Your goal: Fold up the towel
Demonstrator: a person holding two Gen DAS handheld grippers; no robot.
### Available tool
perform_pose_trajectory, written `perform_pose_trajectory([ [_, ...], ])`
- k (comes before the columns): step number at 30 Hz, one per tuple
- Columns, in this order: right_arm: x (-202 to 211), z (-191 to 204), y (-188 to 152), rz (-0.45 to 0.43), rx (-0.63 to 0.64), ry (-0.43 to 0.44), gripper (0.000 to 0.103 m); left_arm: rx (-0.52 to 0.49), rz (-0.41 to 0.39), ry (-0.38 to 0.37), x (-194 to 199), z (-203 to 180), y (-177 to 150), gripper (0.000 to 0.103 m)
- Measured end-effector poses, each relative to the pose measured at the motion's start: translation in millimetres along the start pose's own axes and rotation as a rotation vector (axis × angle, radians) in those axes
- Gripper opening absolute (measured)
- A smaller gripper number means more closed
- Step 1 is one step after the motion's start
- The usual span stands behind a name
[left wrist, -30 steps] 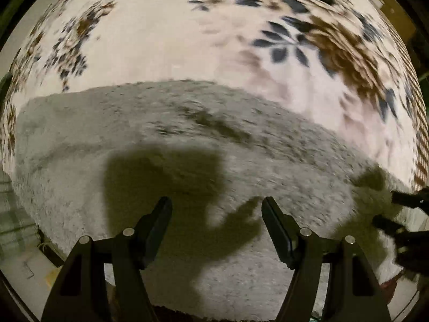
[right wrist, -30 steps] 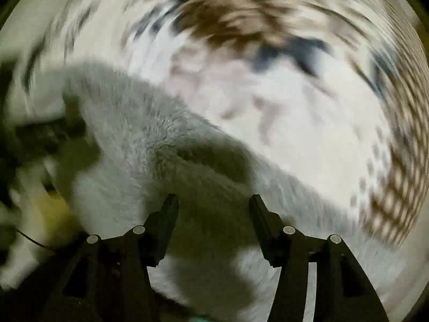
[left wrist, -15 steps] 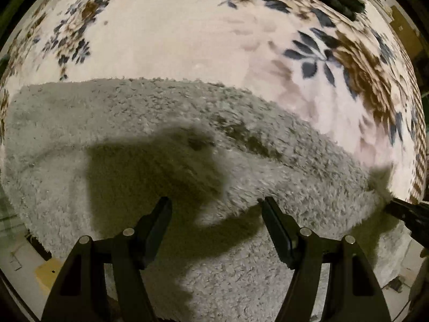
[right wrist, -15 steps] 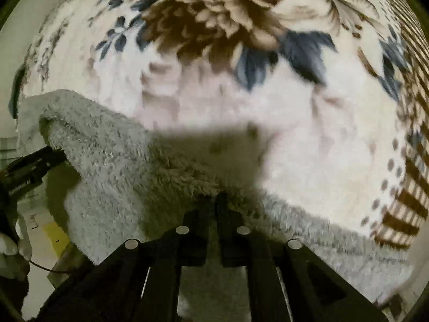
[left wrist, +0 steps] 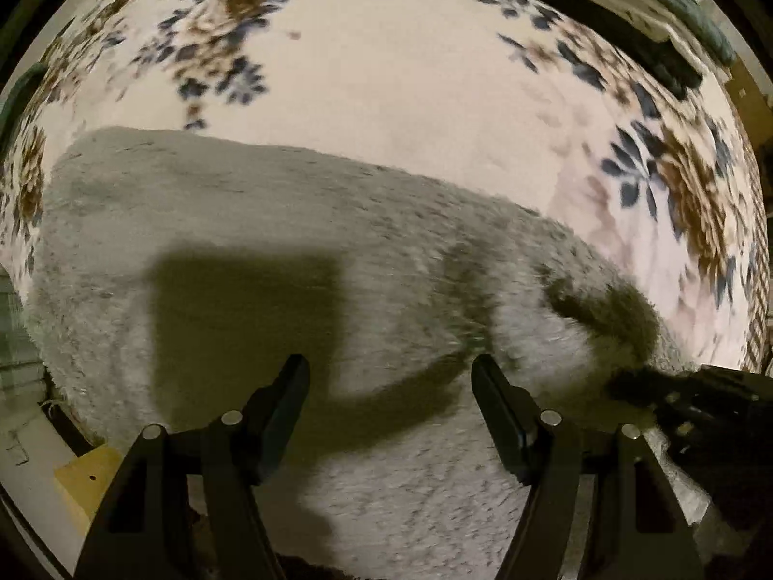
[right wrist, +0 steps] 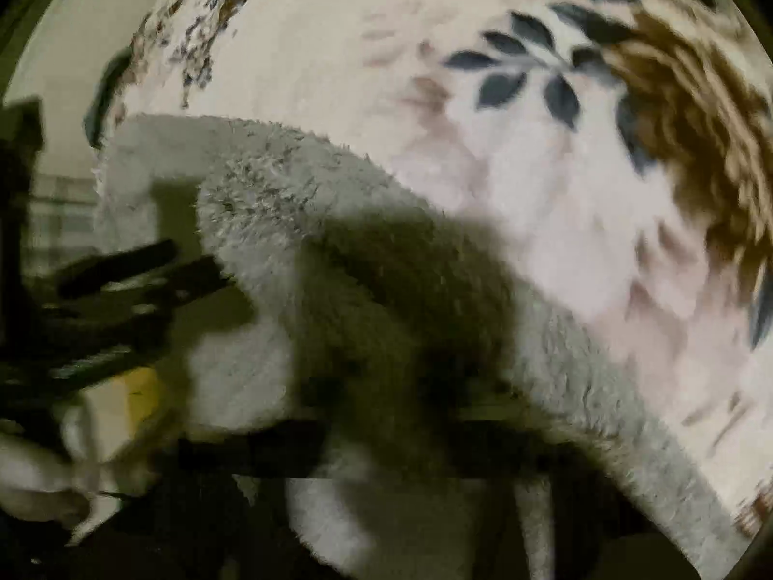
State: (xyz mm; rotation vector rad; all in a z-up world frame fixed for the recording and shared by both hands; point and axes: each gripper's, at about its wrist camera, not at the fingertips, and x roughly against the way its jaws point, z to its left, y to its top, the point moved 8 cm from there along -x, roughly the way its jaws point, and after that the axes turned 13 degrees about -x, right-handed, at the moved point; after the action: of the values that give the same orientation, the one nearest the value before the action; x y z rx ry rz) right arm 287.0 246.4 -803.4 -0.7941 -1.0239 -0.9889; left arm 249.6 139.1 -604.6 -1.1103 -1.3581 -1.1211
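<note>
A fluffy grey towel lies on a floral cover and fills the lower half of the left wrist view. My left gripper hovers over its near part, open, with nothing between the fingers. My right gripper shows at the right edge of that view, at the towel's right end, where the pile bulges up. In the right wrist view the towel is raised in a thick fold. My right gripper is a dark blur under that fold and looks shut on the towel's edge. The left gripper appears blurred at the left.
The cream cover with blue and brown flowers stretches beyond the towel on all far sides. A yellowish block and bare floor sit off the near left edge. Dark objects line the far right.
The right gripper closed on the towel's edge and has lifted it into a fold. The left gripper stayed open and drew back, so more of the towel shows.
</note>
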Motion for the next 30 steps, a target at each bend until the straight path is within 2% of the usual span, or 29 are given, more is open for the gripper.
perform_pose_trajectory([
  [5, 38, -47, 9, -0.143, -0.157, -0.004, 0.006, 0.052, -0.002, -0.012, 1, 64, 0, 0.068],
  [7, 41, -62, 5, -0.095, -0.211, 0.025, 0.007, 0.058, -0.005, -0.002, -2, 82, 2, 0.068],
  [9, 34, -59, 0, 0.018, -0.227, 0.055, 0.008, 0.042, -0.007, 0.02, -8, 96, 5, 0.068],
  [11, 42, -46, 3, 0.014, -0.231, 0.065, 0.025, 0.024, -0.003, 0.048, -19, 110, 7, 0.068],
  [12, 51, -33, 5, -0.009, -0.24, 0.114, 0.033, 0.026, 0.002, 0.051, -32, 114, 10, 0.068],
  [13, 57, -23, 9, -0.023, -0.274, 0.187, 0.053, 0.032, 0.008, 0.048, -39, 122, 8, 0.068],
  [14, 61, -19, 13, -0.02, -0.315, 0.26, 0.062, 0.039, 0.017, 0.047, -43, 132, 7, 0.068],
  [15, 59, -16, 19, -0.003, -0.357, 0.325, 0.062, 0.044, 0.024, 0.045, -50, 140, 7, 0.068],
  [17, 40, -6, 35, 0.048, -0.427, 0.4, 0.062, 0.039, 0.035, 0.054, -59, 154, 6, 0.068],
  [22, -41, 12, 53, 0.256, -0.64, 0.447, 0.061, 0.016, 0.069, 0.06, -83, 186, -4, 0.068],
  [24, -45, 7, 57, 0.215, -0.698, 0.458, 0.037, 0.021, 0.07, 0.049, -87, 196, -15, 0.068],
  [25, -45, 13, 61, 0.194, -0.707, 0.451, 0.02, 0.023, 0.066, 0.041, -89, 200, -16, 0.068],
  [28, -26, -4, 64, 0.121, -0.748, 0.47, 0.013, 0.019, 0.061, 0.023, -89, 222, -20, 0.068],
  [30, -21, -11, 64, 0.105, -0.758, 0.46, 0.011, 0.009, 0.061, 0.015, -90, 234, -20, 0.068],
])
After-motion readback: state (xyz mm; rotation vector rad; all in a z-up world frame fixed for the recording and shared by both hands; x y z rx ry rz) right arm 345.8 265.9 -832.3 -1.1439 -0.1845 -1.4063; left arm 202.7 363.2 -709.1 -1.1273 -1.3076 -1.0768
